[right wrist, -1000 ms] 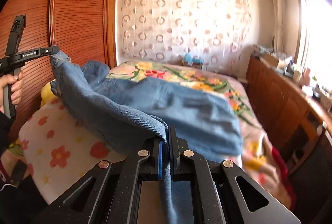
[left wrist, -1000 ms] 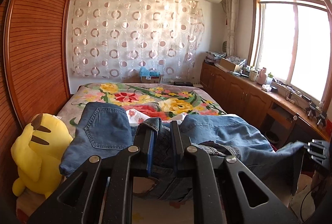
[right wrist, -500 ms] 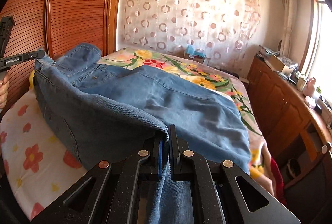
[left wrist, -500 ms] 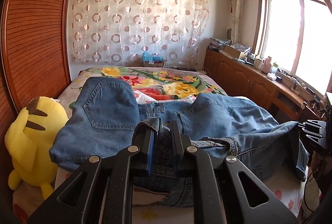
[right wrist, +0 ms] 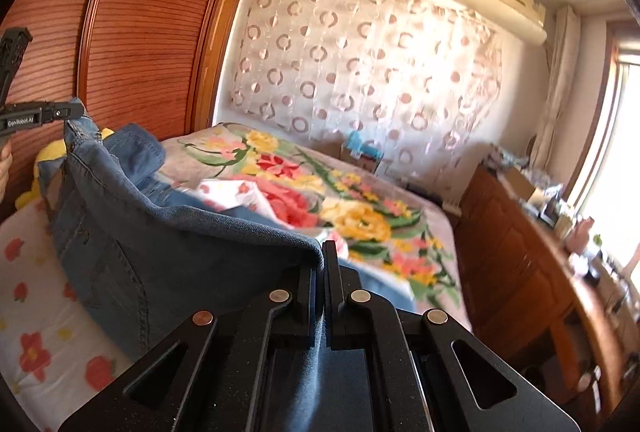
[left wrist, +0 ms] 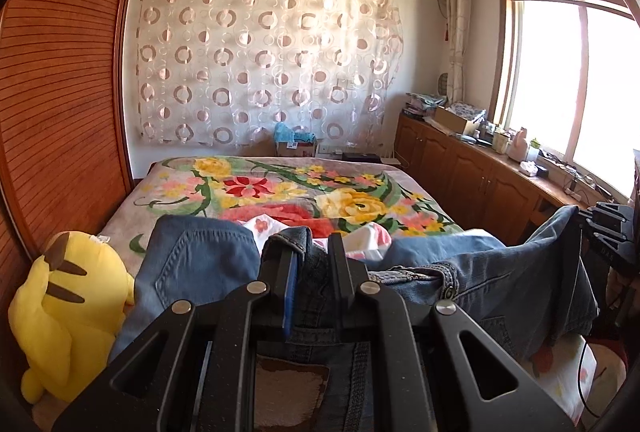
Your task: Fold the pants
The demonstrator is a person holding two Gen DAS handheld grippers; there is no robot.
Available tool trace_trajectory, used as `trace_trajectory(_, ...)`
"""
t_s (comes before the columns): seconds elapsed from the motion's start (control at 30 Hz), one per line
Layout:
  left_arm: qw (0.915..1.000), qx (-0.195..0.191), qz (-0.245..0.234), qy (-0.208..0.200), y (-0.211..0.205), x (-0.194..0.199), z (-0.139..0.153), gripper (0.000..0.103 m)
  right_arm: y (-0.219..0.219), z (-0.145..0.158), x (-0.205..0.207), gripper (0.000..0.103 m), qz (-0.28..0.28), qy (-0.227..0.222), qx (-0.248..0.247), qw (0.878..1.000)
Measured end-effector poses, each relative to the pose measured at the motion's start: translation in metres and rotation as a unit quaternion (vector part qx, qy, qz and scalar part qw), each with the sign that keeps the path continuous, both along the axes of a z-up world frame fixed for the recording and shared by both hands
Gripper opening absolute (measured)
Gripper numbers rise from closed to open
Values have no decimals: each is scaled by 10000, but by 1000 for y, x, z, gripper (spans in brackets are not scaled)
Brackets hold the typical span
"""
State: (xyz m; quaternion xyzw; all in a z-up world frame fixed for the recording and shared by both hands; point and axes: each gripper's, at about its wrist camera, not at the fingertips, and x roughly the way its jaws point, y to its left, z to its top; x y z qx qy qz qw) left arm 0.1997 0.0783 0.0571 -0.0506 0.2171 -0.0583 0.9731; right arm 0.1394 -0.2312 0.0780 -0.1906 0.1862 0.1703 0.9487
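Observation:
A pair of blue denim pants [left wrist: 200, 264] hangs stretched between my two grippers above the near end of the bed. My left gripper [left wrist: 314, 244] is shut on the waistband, with denim bunched between its fingers. My right gripper [right wrist: 320, 256] is shut on the other edge of the pants [right wrist: 132, 252]. The right gripper also shows at the right edge of the left wrist view [left wrist: 608, 228], and the left gripper shows at the far left of the right wrist view [right wrist: 76, 110], holding the denim up. The far part of the pants lies on the bed.
The bed has a floral blanket [left wrist: 280, 187] and a white flowered sheet [right wrist: 36, 332]. A yellow plush toy [left wrist: 68, 316] sits at the bed's left by the wooden wardrobe [left wrist: 60, 111]. A cluttered wooden cabinet [left wrist: 480, 179] runs under the window on the right.
Both grippers have pulled the pants back toward the near end of the bed. The denim now covers less of the floral blanket. Both grippers stay shut.

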Motion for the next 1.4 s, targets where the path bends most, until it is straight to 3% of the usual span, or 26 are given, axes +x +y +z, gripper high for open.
trace_trajectory(0.17,9999,1,108,87,4,34,0,15,13,0,42,2,16,-65,-70,10000)
trace_trajectory(0.33,9995,62,161,258,5,60,-13,15,39,-26,84,2,-77,-124,-431,9990)
trace_trajectory(0.6,9979,198,221,580,1,90,-40,15,69,-72,145,2,-155,280,-653,9974)
trace_trajectory(0.8,9966,380,200,702,-4,100,-49,17,81,-81,179,2,-190,535,-665,9962)
trace_trajectory(0.97,9957,549,91,736,-7,99,-52,38,75,-73,193,2,-256,736,-672,9947)
trace_trajectory(1.13,9967,607,84,529,-6,83,-48,81,70,-62,190,2,-290,834,-613,9942)
trace_trajectory(1.17,9968,581,31,539,-6,79,-47,82,68,-59,190,2,-289,841,-557,9945)
trace_trajectory(1.2,9967,567,-16,576,-7,77,-47,82,67,-56,190,6,-291,854,-497,9947)
trace_trajectory(1.27,9960,592,-63,659,-11,70,-49,82,64,-48,187,24,-305,876,-390,9949)
trace_trajectory(1.33,9954,620,-120,722,-15,64,-51,82,60,-42,183,50,-293,842,-266,9957)
trace_trajectory(1.4,9945,591,-269,822,-21,57,-54,82,52,-33,170,50,-284,792,-147,9963)
